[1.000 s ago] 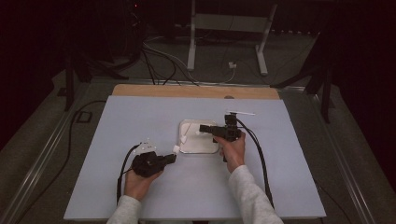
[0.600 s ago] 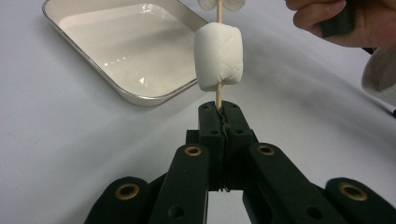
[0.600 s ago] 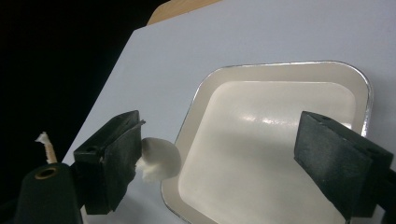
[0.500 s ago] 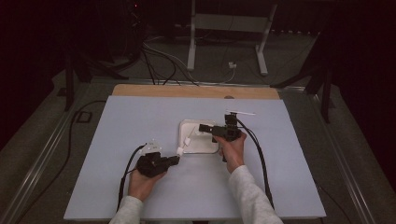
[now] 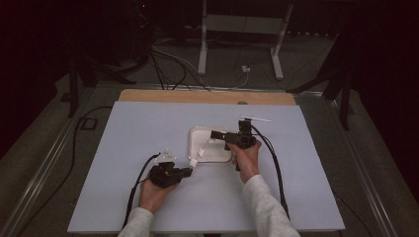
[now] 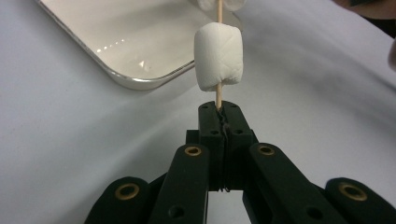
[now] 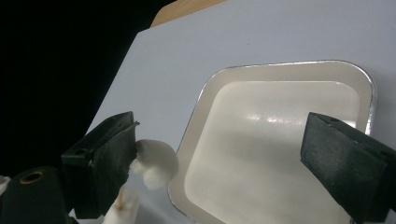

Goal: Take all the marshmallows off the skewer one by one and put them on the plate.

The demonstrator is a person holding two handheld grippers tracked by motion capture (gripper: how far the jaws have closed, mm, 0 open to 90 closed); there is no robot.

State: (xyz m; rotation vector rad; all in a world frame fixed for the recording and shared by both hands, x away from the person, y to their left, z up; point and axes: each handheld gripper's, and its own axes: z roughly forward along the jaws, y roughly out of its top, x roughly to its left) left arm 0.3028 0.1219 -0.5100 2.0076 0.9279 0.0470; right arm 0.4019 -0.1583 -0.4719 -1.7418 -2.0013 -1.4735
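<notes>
My left hand-held gripper is clamped tight on the lower end of a thin wooden skewer, its jaws pressed together around the stick. Just beyond its tips a white marshmallow sits threaded on the skewer, close above the jaws but not touching them. A second marshmallow rides farther up the stick, next to my right hand-held gripper.

That right hand-held gripper stands wide apart; its jaws have just been opening. The far marshmallow rests against the inner face of one pad, the other pad is well clear of it, so nothing is squeezed there.

Ahead of both hand-held grippers lies a shallow white tray on the pale blue counter. From above, the skewer slants from my left hand-held gripper up toward the right one, over the tray's near edge.
</notes>
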